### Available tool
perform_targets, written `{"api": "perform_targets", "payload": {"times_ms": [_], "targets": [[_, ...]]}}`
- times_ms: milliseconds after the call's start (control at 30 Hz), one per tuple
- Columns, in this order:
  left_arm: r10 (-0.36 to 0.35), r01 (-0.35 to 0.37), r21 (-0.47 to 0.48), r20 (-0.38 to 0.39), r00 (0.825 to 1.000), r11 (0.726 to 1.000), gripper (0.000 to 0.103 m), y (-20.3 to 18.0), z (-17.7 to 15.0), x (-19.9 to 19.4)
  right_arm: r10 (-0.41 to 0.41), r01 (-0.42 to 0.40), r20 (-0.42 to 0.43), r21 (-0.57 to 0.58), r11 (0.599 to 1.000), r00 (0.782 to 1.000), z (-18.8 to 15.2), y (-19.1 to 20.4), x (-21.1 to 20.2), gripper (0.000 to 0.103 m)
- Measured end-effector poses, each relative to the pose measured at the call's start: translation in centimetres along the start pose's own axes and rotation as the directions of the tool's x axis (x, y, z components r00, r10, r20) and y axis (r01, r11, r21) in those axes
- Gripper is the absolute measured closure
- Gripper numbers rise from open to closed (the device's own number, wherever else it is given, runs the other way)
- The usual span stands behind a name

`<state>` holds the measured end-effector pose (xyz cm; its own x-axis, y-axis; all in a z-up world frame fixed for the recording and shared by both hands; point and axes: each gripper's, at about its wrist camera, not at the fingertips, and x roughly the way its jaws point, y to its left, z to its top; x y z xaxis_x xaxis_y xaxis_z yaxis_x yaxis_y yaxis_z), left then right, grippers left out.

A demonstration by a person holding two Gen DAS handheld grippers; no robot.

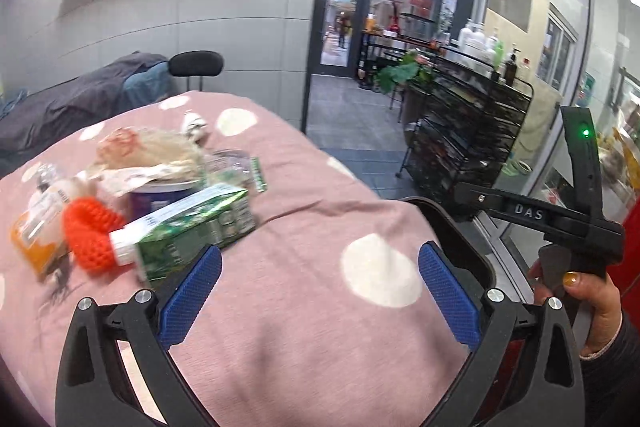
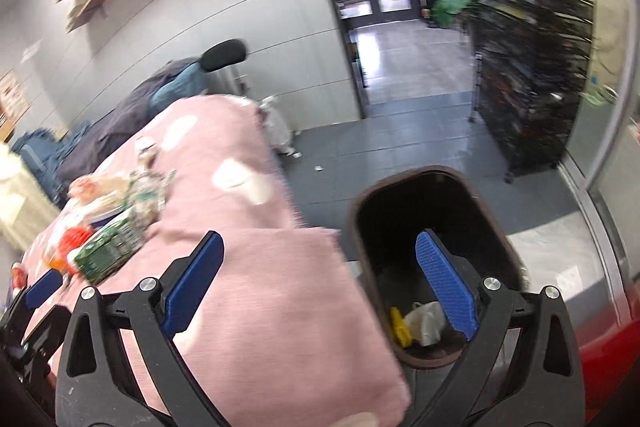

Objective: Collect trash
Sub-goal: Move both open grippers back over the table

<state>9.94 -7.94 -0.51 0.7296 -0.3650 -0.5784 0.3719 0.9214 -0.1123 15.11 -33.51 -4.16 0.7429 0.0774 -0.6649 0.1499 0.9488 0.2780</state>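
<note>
Both grippers empty, fingers spread: left [image 1: 320, 291] over pink surface [image 1: 280, 307], trash pile [image 1: 160, 195] far left; right [image 2: 320, 283] above bin [image 2: 432, 211].

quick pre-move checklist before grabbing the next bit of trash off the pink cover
1. Left gripper open and holding nothing: ok.
2. Right gripper open and holding nothing: ok.
3. Trash bin mouth uncovered, with room above the yellow scrap and white wad: ok.
4. Green carton is the nearest piece, just ahead of the left finger: ok.
5. Carton free of the red knitted item: not ok, they touch.
6. Carton empty or full: cannot tell.
</note>
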Motion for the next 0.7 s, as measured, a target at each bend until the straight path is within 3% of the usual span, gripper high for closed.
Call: {"api": "perform_targets", "payload": {"times_ms": [433, 700], "targets": [[0.121, -0.122, -0.073, -0.017, 0.992, 0.99, 0.006, 7.0, -2.0, -2.2, 0.15, -0.158, -0.065, -0.157, 0.975, 0.987, -1.0, 8.0, 0.7, 0.008], [0.122, -0.124, -0.056, -0.024, 0.992, 0.991, 0.006, 9.2, -1.7, -2.3, 0.185, -0.196, -0.076, -0.194, 0.961, 0.98, -1.2, 10.2, 0.7, 0.008]]}}
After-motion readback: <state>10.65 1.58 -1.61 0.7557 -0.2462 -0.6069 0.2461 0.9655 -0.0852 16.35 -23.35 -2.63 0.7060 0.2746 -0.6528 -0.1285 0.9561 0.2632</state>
